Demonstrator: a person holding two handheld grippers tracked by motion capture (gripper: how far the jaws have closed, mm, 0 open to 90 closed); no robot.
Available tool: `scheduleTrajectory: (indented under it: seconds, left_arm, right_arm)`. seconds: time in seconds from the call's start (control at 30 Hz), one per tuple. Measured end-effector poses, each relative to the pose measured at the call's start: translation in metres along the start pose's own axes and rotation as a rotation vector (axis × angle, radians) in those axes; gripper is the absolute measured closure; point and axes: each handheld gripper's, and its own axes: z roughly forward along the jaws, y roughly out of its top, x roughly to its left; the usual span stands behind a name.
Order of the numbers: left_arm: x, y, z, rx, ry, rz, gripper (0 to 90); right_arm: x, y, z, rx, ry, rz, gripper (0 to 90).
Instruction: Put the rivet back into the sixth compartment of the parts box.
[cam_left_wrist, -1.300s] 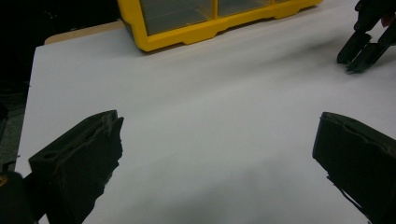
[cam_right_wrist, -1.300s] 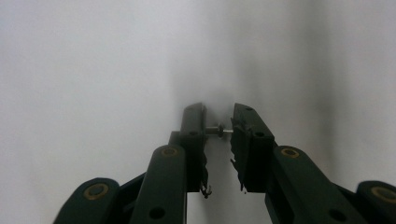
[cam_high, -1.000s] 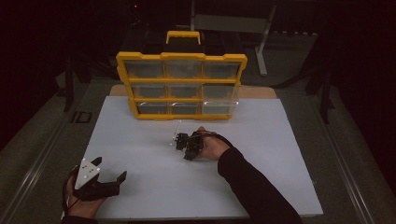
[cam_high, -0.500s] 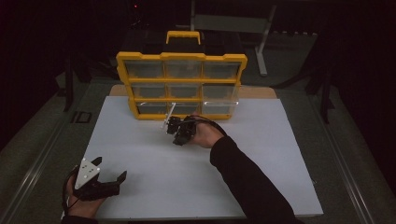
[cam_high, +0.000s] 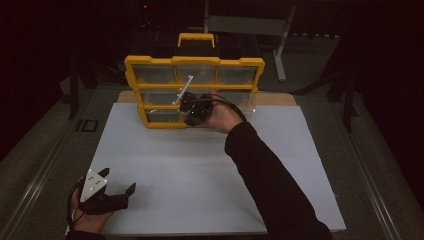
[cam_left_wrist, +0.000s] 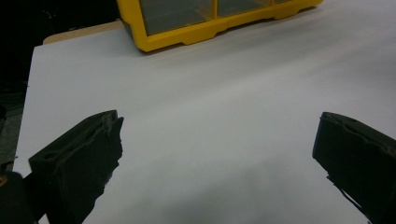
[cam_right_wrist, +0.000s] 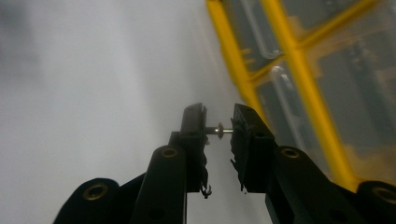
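Overhead, the right gripper (cam_high: 192, 111) hung in front of the yellow organizer (cam_high: 150, 64) at the back of the white worktop (cam_high: 200, 170), while the left gripper (cam_high: 107, 192) rested near the front-left corner. Left gripper view: its jaws stood wide apart over bare worktop. Right gripper view: that gripper (cam_right_wrist: 219, 125) was nearly closed, pinching a small screw (cam_right_wrist: 219, 130) crosswise between its jaws, just beside the organizer's clear drawers (cam_right_wrist: 327, 79).

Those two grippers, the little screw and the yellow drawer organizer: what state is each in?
Left gripper: open, holding nothing, low over the white table.
Right gripper: shut on the small screw, raised at the organizer's front.
Small screw: pinched crosswise between the jaws.
Yellow organizer: upright, with one drawer pulled out.
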Motion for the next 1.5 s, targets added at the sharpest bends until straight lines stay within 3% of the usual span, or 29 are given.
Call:
scheduleTrajectory:
  seconds: [0.2, 0.23, 0.37, 0.53, 0.7, 0.87, 1.03, 1.07, 1.1, 1.13, 1.17, 1.2, 1.37, 1.5]
  left_arm:
    - [0.000, 0.000, 0.000, -0.001, -0.002, 0.000, 2.0]
    - [0.000, 0.000, 0.000, -0.002, -0.002, 0.002, 2.0]
    - [0.000, 0.000, 0.001, 0.000, -0.004, 0.003, 2.0]
    - [0.000, 0.000, 0.001, 0.000, -0.004, 0.003, 2.0]
    - [-0.001, 0.000, 0.001, 0.003, -0.004, 0.005, 2.0]
    - [-0.001, 0.000, 0.001, 0.003, -0.004, 0.004, 2.0]
    - [-0.001, 0.000, 0.001, 0.002, -0.004, 0.005, 2.0]
    - [-0.001, 0.000, 0.001, 0.003, -0.004, 0.006, 2.0]
    - [-0.001, 0.000, 0.001, 0.003, -0.004, 0.006, 2.0]
    - [-0.001, 0.000, 0.001, 0.003, -0.004, 0.005, 2.0]
    - [-0.001, 0.000, 0.001, 0.003, -0.004, 0.005, 2.0]
    - [-0.001, 0.000, 0.001, 0.003, -0.005, 0.005, 2.0]
    - [-0.001, 0.000, 0.002, 0.003, -0.005, 0.005, 2.0]
    - [-0.001, 0.000, 0.001, 0.003, -0.003, 0.006, 2.0]
  right_arm:
    - [-0.009, -0.001, -0.008, -0.008, -0.014, 0.020, 74.7]
    - [-0.018, -0.004, -0.014, 0.006, -0.028, 0.036, 74.7]
    - [-0.030, -0.008, -0.025, 0.001, -0.036, 0.058, 74.6]
    - [-0.050, -0.022, -0.047, -0.015, -0.071, 0.117, 74.6]
    - [-0.062, -0.037, -0.056, -0.013, -0.096, 0.175, 74.4]
    - [-0.068, -0.049, -0.061, 0.022, -0.132, 0.211, 74.4]
    - [-0.070, -0.054, -0.061, 0.032, -0.139, 0.209, 74.0]
    - [-0.071, -0.055, -0.062, 0.034, -0.144, 0.215, 67.9]
    - [-0.071, -0.055, -0.062, 0.034, -0.144, 0.215, 67.9]
    - [-0.072, -0.056, -0.063, 0.022, -0.149, 0.222, 47.6]
    - [-0.072, -0.056, -0.063, 0.022, -0.149, 0.222, 47.6]
    - [-0.070, -0.055, -0.064, 0.001, -0.184, 0.214, 29.6]
    - [-0.067, -0.050, -0.065, -0.036, -0.181, 0.222, 18.9]
    - [-0.057, -0.039, -0.059, -0.055, -0.163, 0.181, 15.0]
